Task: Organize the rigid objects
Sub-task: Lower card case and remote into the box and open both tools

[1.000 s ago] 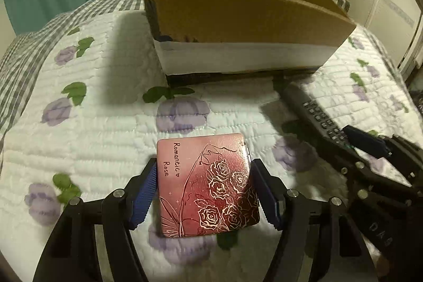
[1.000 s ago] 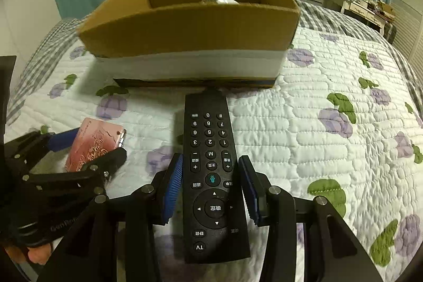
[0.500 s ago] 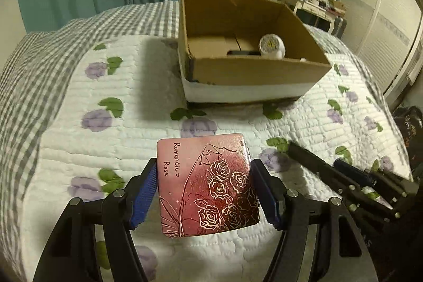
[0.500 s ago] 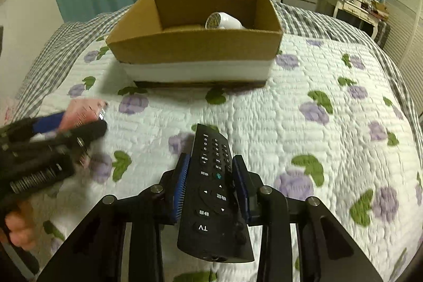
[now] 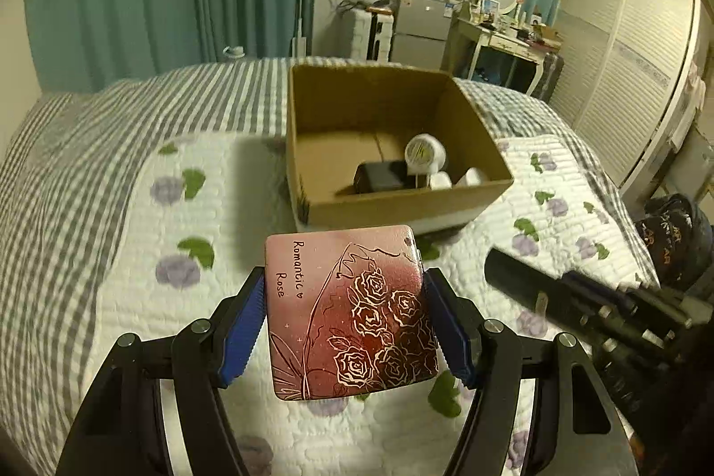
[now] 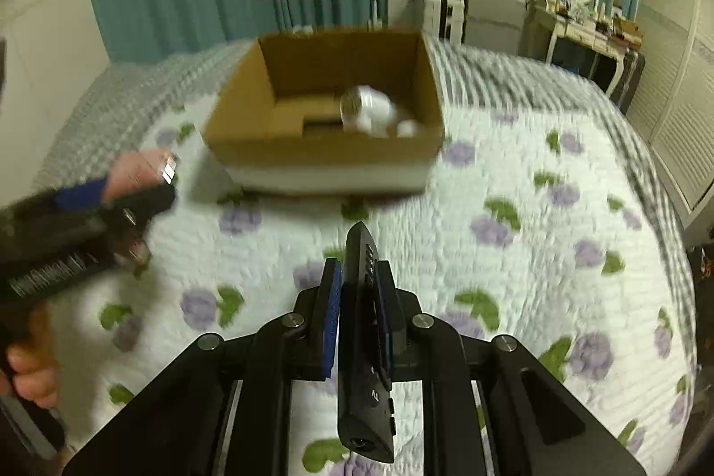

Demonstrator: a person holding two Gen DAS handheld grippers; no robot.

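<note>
Claws both loaded. Left claw [image 5: 343, 317] clenched on pink rose-print tin [image 5: 348, 313], lower center of left wrist view, held above quilt [image 5: 134, 253]. Right claw [image 6: 357, 311] grips black TV remote [image 6: 363, 333] turned on edge, bottom center of right wrist view. Cardboard box [image 5: 401, 204] sits mid-frame on bed w/ white fan [image 5: 424, 152] & dark block [image 5: 379, 177] inside.
</note>
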